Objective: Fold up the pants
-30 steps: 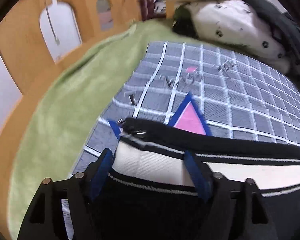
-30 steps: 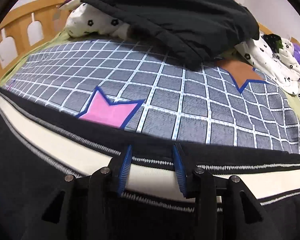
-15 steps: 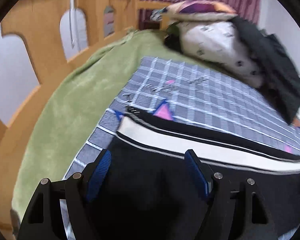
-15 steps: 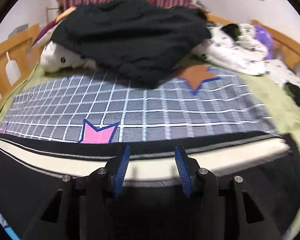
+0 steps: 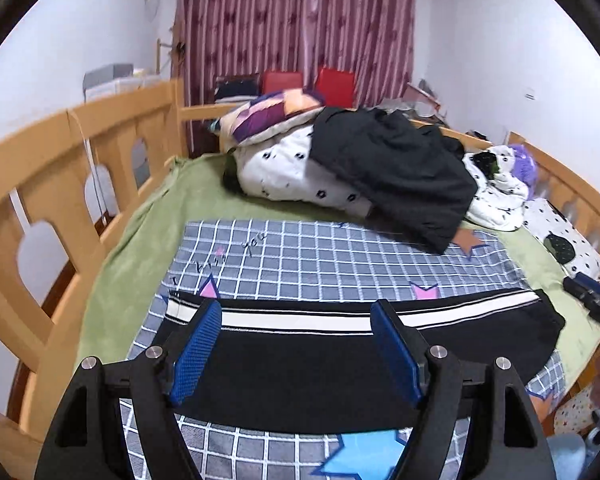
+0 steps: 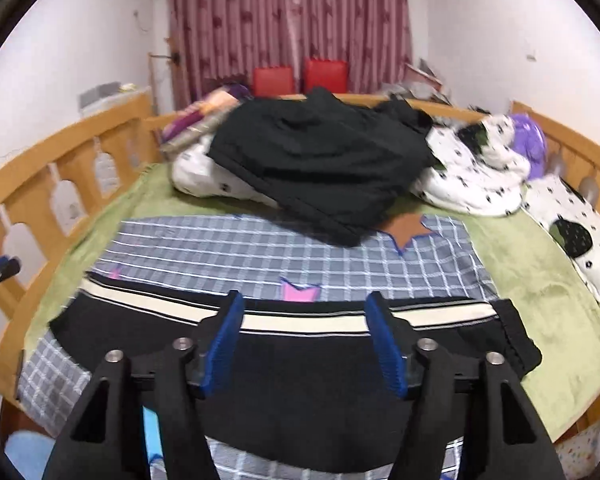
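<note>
The bed [image 5: 148, 216] is my workplace, its wooden rail [image 5: 60, 168] hemming in a green blanket [image 5: 112, 280] with a grey checked sheet [image 5: 320, 256] spread on top, presumably so the folding has a flat, smooth patch. At the far end a heap of spotted white bedding [image 5: 284, 172] and a black garment [image 5: 396, 168] sits pushed back, well apart from my work, which leaves the near half free.

On the checked sheet lie the black pants [image 5: 308, 364], flattened into a wide band with the cream stripe [image 5: 300, 320] running along the far edge. From how squarely they lie, I judge a fold has been laid down and the cloth set to rest.

My left tool [image 5: 296, 348] hangs above the pants with its blue pads [image 5: 196, 352] spread wide and nothing between them; it grips no cloth. My right tool [image 6: 306, 340] is likewise spread, hovering over the same band nearer its right end, empty. I judge both are poised apart so each can take an end for the next fold, though which edge I cannot tell.
</note>
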Motion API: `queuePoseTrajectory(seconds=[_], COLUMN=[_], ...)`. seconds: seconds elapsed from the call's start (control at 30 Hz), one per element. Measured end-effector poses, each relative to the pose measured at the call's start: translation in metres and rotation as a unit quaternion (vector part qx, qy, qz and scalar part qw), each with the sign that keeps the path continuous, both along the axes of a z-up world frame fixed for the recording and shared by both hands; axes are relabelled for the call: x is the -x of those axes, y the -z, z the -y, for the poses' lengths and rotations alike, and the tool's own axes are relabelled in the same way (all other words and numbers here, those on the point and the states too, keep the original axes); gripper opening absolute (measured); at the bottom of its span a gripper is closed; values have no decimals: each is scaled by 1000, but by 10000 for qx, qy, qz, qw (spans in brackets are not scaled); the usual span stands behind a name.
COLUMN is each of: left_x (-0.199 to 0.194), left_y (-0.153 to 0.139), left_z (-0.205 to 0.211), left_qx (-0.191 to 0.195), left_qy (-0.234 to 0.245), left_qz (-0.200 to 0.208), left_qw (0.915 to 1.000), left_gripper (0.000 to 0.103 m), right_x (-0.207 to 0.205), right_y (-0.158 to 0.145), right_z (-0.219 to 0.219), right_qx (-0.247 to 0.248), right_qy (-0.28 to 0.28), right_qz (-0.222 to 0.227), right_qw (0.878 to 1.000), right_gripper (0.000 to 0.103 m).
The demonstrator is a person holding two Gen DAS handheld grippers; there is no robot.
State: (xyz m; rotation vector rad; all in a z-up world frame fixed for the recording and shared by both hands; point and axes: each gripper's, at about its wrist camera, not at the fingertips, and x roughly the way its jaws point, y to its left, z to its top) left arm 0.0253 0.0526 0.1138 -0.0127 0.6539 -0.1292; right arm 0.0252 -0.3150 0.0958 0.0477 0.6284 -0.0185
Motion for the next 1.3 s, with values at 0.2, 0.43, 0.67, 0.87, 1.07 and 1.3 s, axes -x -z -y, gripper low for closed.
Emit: queuePoseTrajectory(seconds=[0.2,0.43,0.67,0.87,1.07,1.3], left_x=[25,19,9,-26,-69,-75], left_y=[12,143,270,274,277,242], left_z=[-6,-85,-153,-187,-200,-162], left_qx=[-189,1050,1934,2139,1933,252], left_qy=[7,-644,-1440,-1762,-2029,-2774], left_qz=[-60,-917,-1532,-1224,-1272,-762], left_qw=[9998,9881,9583,9530,9515,9574], left_gripper=[75,75,73,73,70,18], right_x=[29,14,-4,-27,-20,-1], right_y=[9,88,128,152,162,172], right_z=[-24,-3,6,11,28,41], right_qx=[-47,-721,158,397,440,596], right_qy=[-373,-465,620,798,1404,1523], right_qz=[263,118,-243,-771,-548,-442], right_qw=[9989,9962,9977,9930,9876,9855], right_gripper=[76,75,68,68,68,68])
